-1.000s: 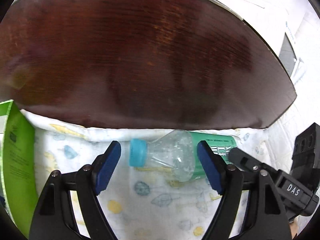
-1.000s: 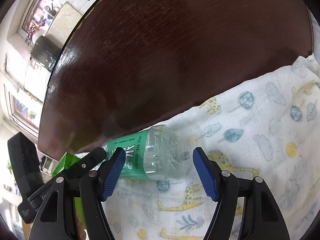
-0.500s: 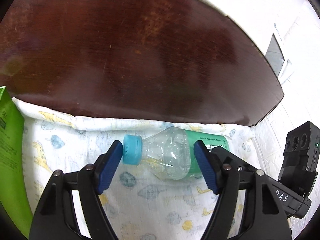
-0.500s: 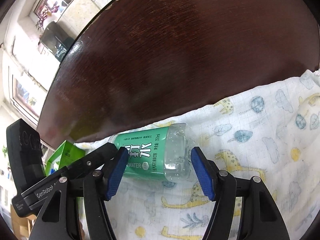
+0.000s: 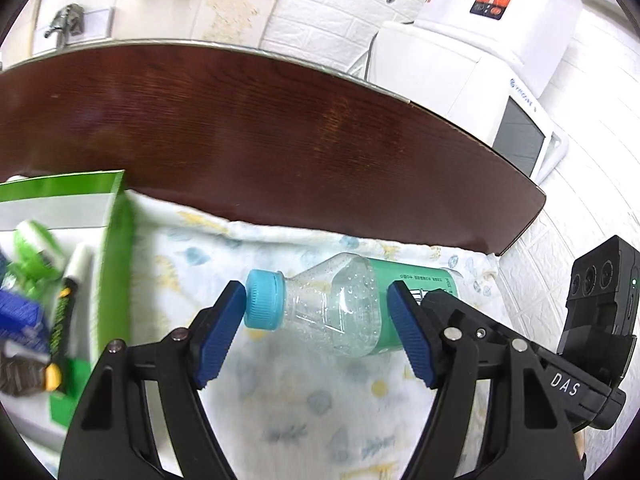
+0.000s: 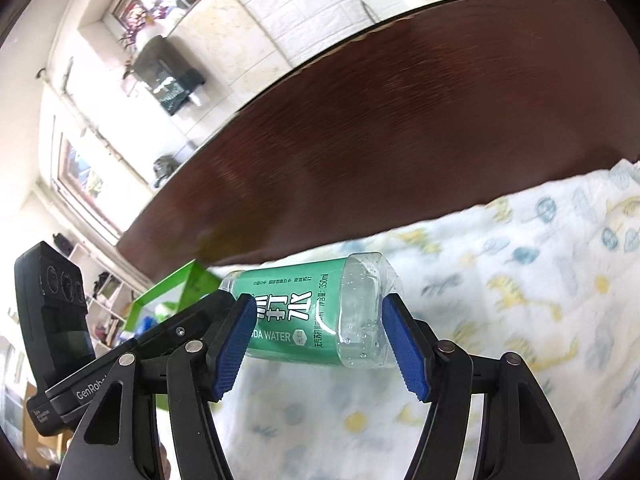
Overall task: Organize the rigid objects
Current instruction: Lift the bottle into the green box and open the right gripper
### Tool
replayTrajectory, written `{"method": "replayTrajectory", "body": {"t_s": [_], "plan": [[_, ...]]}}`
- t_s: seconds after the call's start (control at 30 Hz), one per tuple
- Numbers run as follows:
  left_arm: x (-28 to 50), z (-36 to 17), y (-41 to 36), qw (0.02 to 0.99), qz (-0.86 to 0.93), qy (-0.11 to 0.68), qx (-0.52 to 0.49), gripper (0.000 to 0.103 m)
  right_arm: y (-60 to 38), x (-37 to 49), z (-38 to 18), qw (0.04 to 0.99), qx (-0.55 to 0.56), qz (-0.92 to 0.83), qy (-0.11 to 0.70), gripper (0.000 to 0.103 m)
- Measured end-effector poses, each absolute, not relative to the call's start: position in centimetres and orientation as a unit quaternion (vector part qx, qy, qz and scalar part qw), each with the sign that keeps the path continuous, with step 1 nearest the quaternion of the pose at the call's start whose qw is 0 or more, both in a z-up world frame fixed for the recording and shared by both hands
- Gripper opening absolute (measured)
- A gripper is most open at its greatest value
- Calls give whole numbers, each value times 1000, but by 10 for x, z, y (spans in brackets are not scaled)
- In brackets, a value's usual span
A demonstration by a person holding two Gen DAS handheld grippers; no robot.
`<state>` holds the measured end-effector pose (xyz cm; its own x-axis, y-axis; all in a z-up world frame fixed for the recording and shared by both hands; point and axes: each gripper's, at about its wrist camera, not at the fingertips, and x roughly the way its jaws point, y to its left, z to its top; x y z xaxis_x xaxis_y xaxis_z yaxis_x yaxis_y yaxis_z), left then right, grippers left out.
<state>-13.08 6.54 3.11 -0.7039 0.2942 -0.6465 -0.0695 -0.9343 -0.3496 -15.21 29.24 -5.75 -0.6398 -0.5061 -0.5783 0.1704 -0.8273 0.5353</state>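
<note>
Now raised off the patterned cloth (image 5: pixel 320 400), the bottle (image 5: pixel 332 312) hangs at frame centre. Left gripper (image 5: pixel 320 332) clamps its capped neck end, right gripper (image 6: pixel 320 344) its base. At far left the green box (image 5: pixel 112 264) has appeared; the dark table (image 5: pixel 280 140) and white wall lie behind.

Left claw (image 5: pixel 316 332): black plastic arms, ribbed blue pads (image 5: pixel 412 344), silver rivets. Right claw (image 6: pixel 320 344): identical build. Their bodies carry white "DAS" and "GenRobot" lettering.
</note>
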Motion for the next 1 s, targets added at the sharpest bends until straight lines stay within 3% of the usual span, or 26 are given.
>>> {"method": "replayTrajectory", "body": {"t_s": [0.37,1.0], "plan": [[-75,55,37,81,923,-174,-333,72,243,-114,-23,218,372,-882,-190,68],[5,127,-116,-26,955,-180,-235,73,82,-93,47,343,323,-872,-131,68]]}}
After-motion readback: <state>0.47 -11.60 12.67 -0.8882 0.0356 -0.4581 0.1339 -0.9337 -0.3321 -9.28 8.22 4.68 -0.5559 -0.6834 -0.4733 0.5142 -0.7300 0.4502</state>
